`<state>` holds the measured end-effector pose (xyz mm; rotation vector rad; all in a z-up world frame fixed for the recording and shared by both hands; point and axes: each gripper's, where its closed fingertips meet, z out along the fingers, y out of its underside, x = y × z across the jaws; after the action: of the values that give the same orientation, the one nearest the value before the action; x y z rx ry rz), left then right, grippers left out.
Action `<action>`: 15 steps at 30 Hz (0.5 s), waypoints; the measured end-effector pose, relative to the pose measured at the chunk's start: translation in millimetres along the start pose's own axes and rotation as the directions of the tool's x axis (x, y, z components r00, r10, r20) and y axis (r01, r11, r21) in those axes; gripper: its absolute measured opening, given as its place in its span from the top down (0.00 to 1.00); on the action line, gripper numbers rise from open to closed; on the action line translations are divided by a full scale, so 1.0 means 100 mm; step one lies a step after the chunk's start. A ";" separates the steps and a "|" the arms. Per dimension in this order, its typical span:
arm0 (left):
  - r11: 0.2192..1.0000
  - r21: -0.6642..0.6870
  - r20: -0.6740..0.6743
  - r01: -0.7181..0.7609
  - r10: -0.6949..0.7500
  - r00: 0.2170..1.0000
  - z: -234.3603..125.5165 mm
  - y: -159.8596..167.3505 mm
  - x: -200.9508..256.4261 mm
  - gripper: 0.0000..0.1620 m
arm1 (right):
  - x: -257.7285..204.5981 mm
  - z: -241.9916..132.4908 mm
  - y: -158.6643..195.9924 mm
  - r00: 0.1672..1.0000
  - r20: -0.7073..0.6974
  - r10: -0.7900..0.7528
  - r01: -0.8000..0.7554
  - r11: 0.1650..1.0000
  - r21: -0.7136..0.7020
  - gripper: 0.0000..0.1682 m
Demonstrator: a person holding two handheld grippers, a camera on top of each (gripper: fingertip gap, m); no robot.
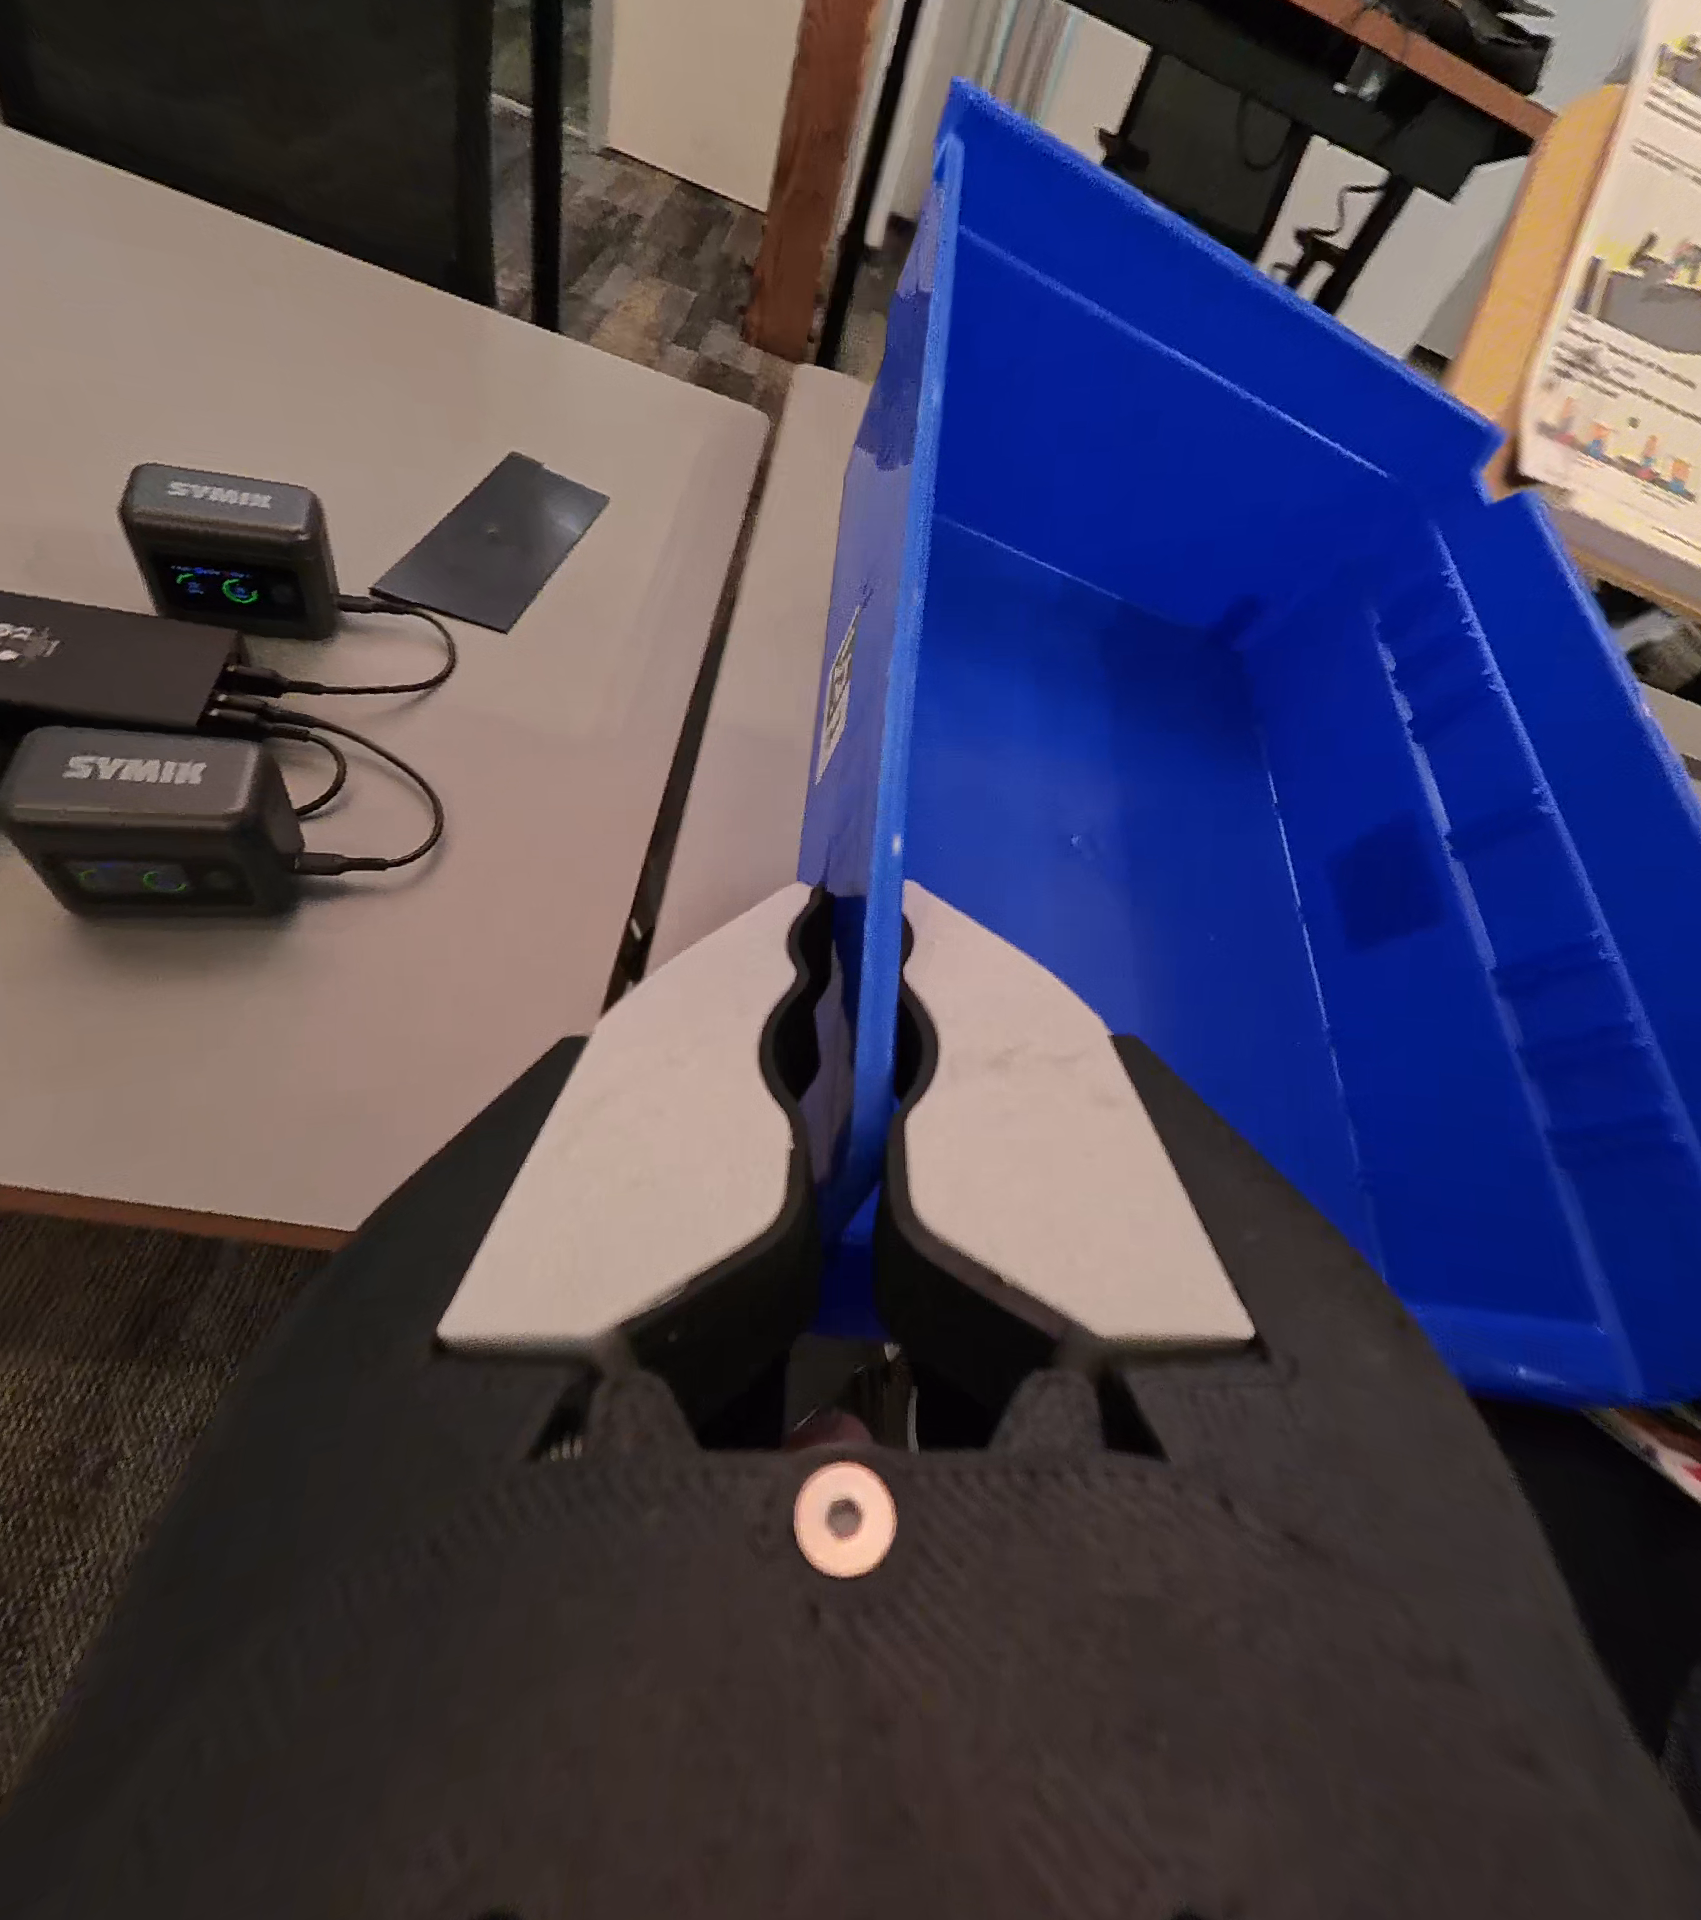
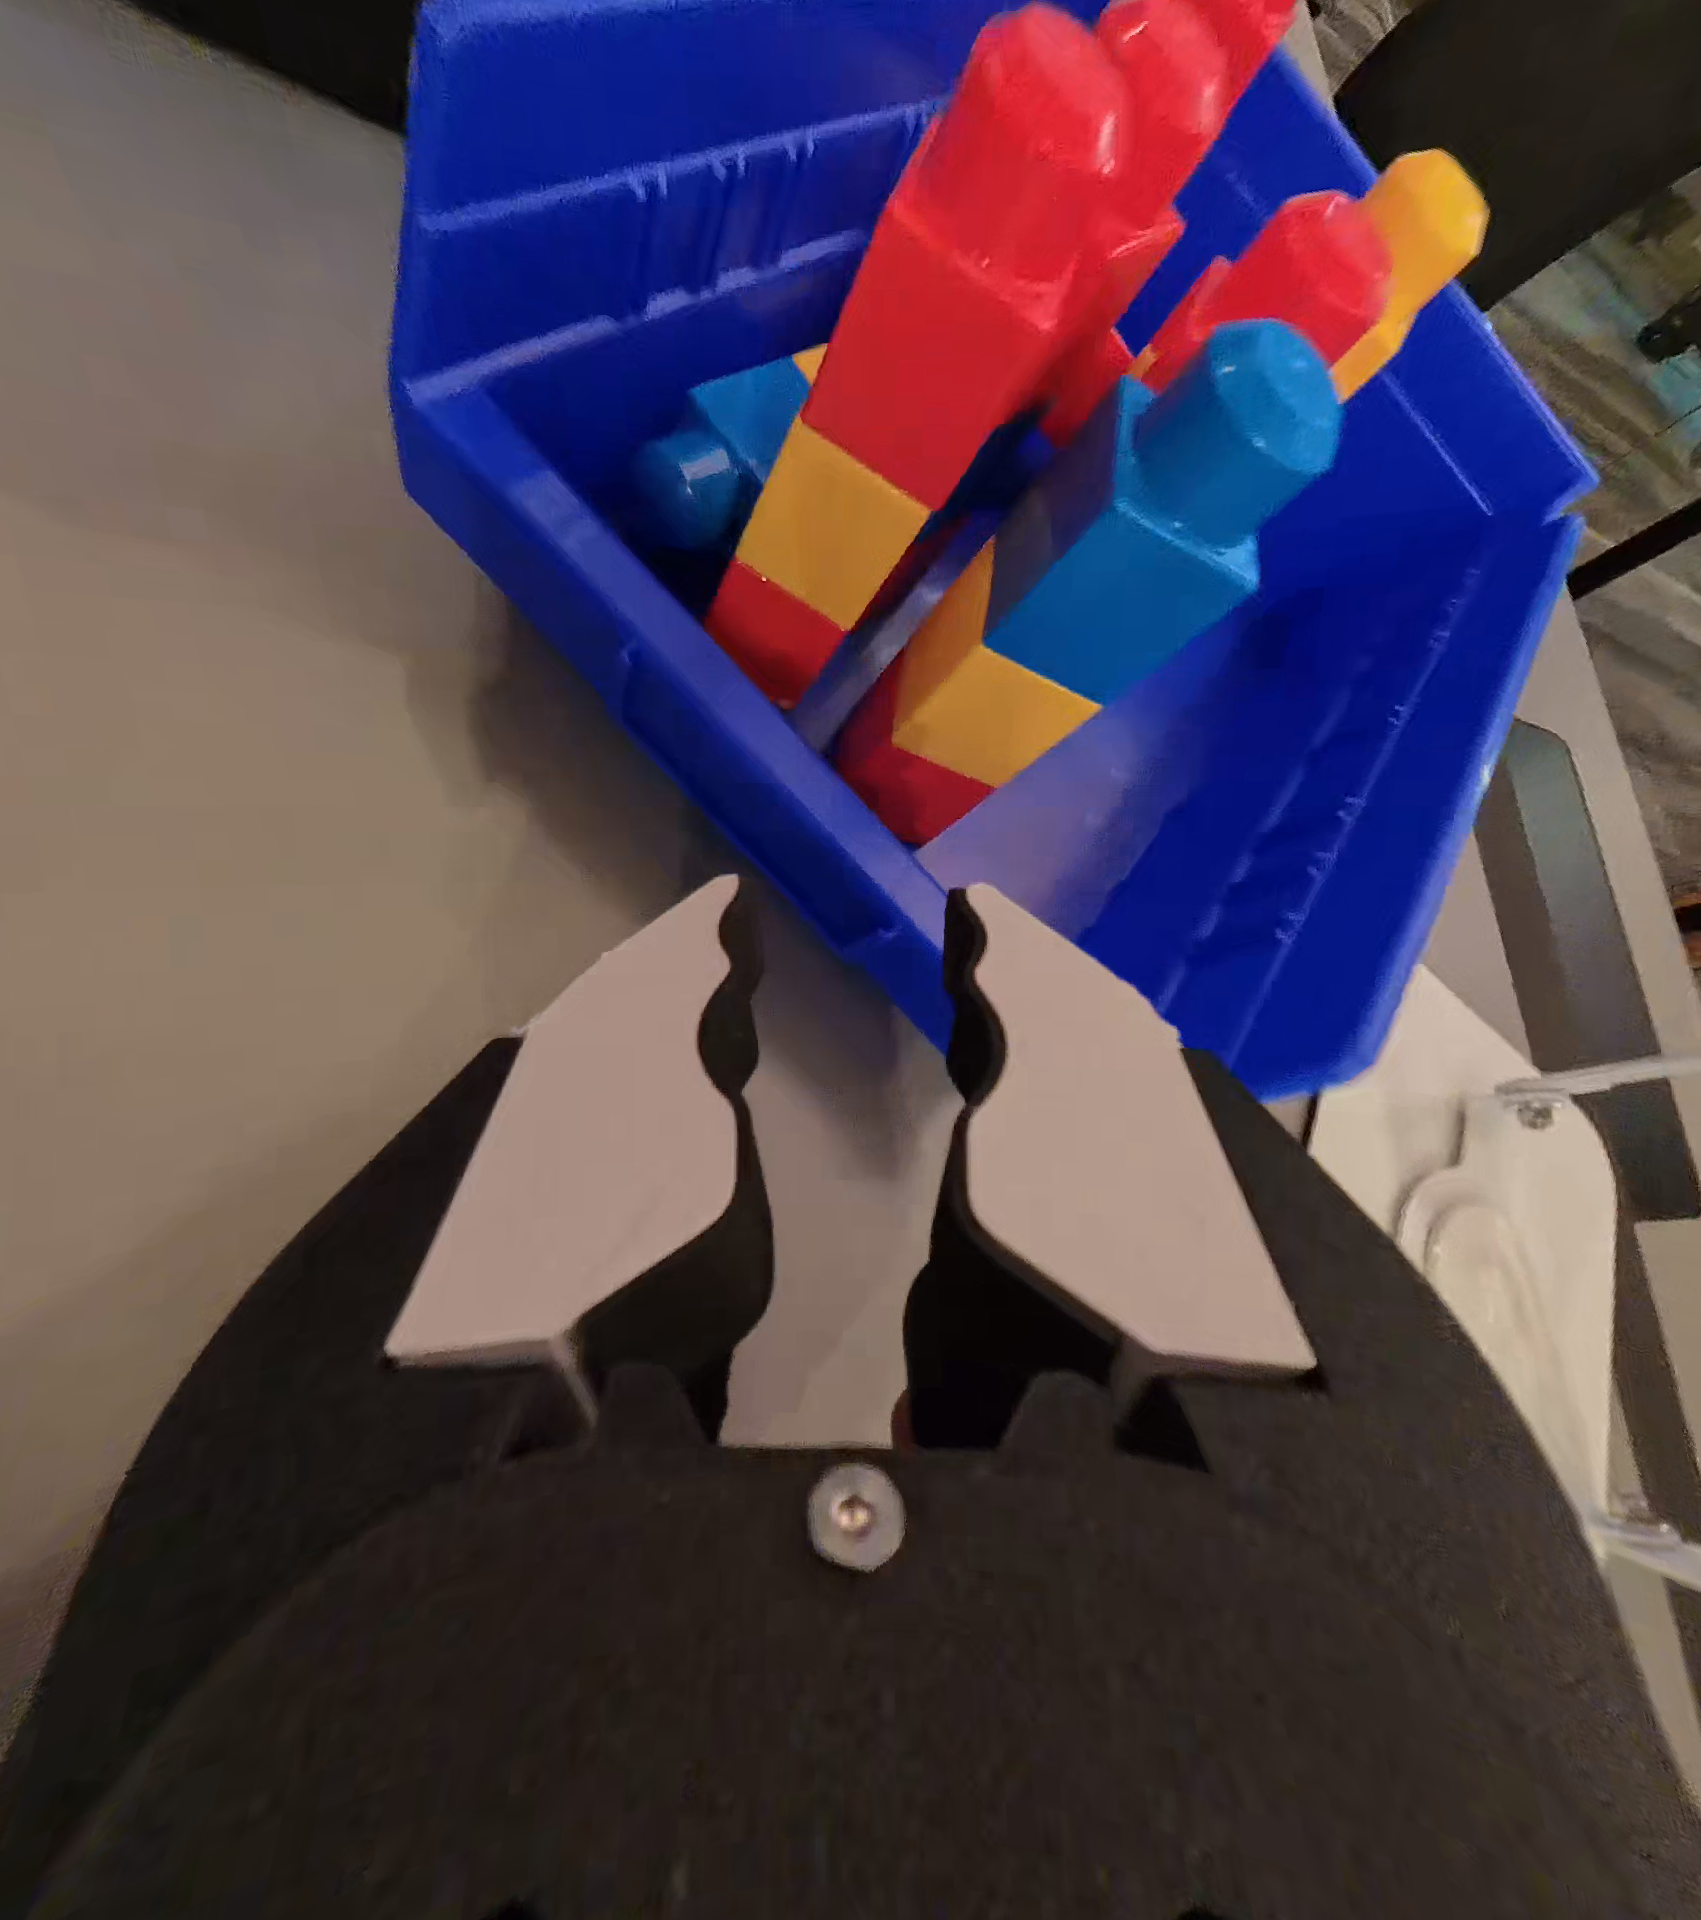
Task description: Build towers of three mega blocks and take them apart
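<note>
In the left wrist view my left gripper (image 1: 861,914) is shut on the side wall of an empty blue bin (image 1: 1137,727), which is tilted and held beside the grey table (image 1: 202,364). In the right wrist view my right gripper (image 2: 846,904) is open and empty, its tips just at the near corner of a second blue bin (image 2: 534,270). That bin holds stacked mega blocks: a red-yellow-red tower (image 2: 929,343), a blue-yellow-red tower (image 2: 1137,540), a red and yellow stack (image 2: 1345,260) behind them and a blue block (image 2: 690,478) at the left.
On the table left of the empty bin lie two small dark devices with lit screens (image 1: 233,551) (image 1: 150,821), a black box (image 1: 87,665) with cables and a black card (image 1: 493,540). A poster on cardboard (image 1: 1677,312) stands at the right. A white stand (image 2: 1448,1195) sits right of the block bin. My hands' fingertips stand some 50 centimetres from each other.
</note>
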<state>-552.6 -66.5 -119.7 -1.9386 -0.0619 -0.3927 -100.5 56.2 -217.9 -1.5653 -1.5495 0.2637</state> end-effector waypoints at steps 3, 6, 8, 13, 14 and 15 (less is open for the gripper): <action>0.999 -0.017 -0.073 -0.035 0.034 0.997 -0.09 0.03 0.16 0.95 | -0.05 0.24 0.00 0.998 0.018 -0.064 0.064 0.998 -0.005 0.83; 0.993 -0.027 -0.156 -0.116 0.111 0.982 -0.18 0.05 0.36 0.96 | -0.09 0.41 -0.06 0.996 0.039 -0.079 0.079 0.997 0.004 0.83; 0.986 -0.031 -0.210 -0.164 0.154 0.966 -0.22 0.08 0.50 0.96 | -0.08 0.49 -0.12 0.996 0.026 -0.081 0.080 0.997 0.014 0.83; 0.972 -0.055 -0.302 -0.228 0.202 0.932 -0.23 0.14 0.76 0.96 | -0.07 0.70 -0.29 0.999 0.016 -0.038 0.038 0.999 0.028 0.84; 0.969 -0.060 -0.311 -0.241 0.211 0.927 -0.22 0.15 0.79 0.96 | -0.05 0.75 -0.32 1.000 0.012 -0.019 0.018 1.000 0.025 0.84; 0.966 -0.068 -0.320 -0.248 0.214 0.923 -0.21 0.16 0.82 0.96 | -0.03 0.81 -0.35 1.000 0.005 0.004 -0.004 1.000 0.019 0.84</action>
<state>-476.4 -102.8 -102.0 -1.9390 0.3989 -0.5465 -182.0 82.5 -241.5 -1.5542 -1.5438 0.2835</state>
